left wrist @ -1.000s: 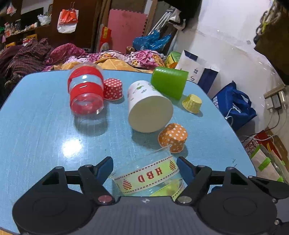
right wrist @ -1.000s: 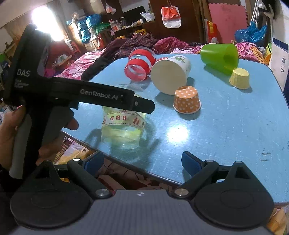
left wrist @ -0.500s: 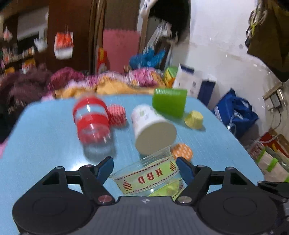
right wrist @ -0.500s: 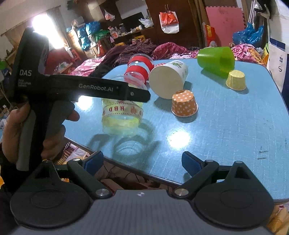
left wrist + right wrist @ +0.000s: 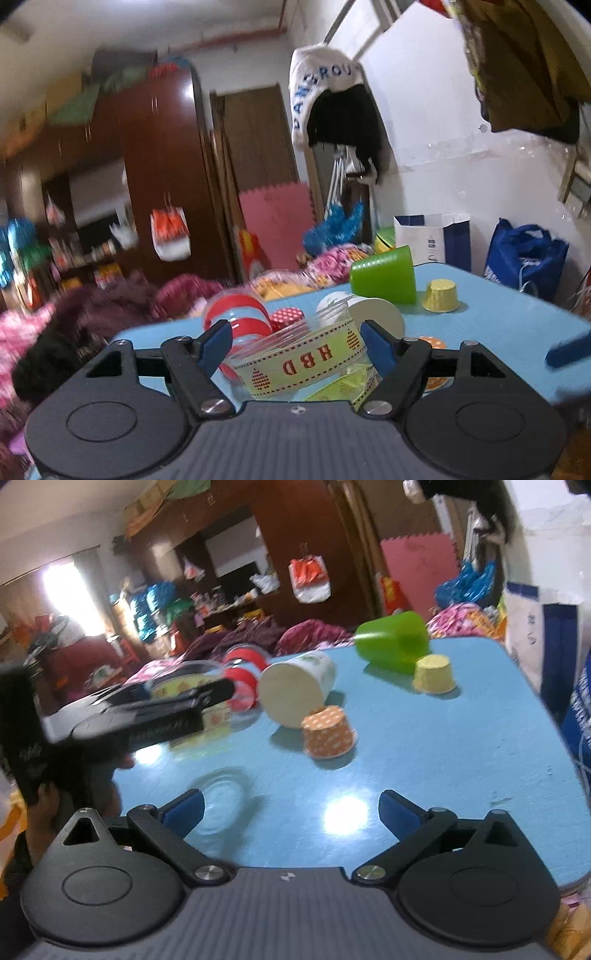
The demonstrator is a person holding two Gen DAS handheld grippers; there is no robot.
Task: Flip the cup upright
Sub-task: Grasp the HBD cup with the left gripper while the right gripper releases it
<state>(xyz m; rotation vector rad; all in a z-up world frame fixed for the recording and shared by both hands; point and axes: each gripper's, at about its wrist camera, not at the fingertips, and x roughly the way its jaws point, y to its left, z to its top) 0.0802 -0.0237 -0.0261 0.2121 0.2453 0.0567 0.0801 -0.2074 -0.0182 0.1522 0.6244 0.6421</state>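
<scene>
My left gripper (image 5: 297, 341) is shut on a clear plastic cup (image 5: 295, 363) with a yellow "HBD" band. It holds the cup in the air above the blue table (image 5: 461, 746) and tips it. From the right wrist view the left gripper (image 5: 218, 692) and the blurred cup (image 5: 192, 701) hang over the table's near left part. My right gripper (image 5: 291, 810) is open and empty above the table's front edge.
On the table lie a red-banded clear cup (image 5: 243, 675), a white paper cup (image 5: 295, 690) and a green cup (image 5: 393, 640), all on their sides. Orange (image 5: 328, 731) and yellow (image 5: 434, 674) muffin liners stand upside down. A red dotted liner (image 5: 286, 317) sits behind.
My left gripper has lifted the HBD cup off the table and tilted it, so the left view swung up toward the room. My right gripper has moved forward over the table.
</scene>
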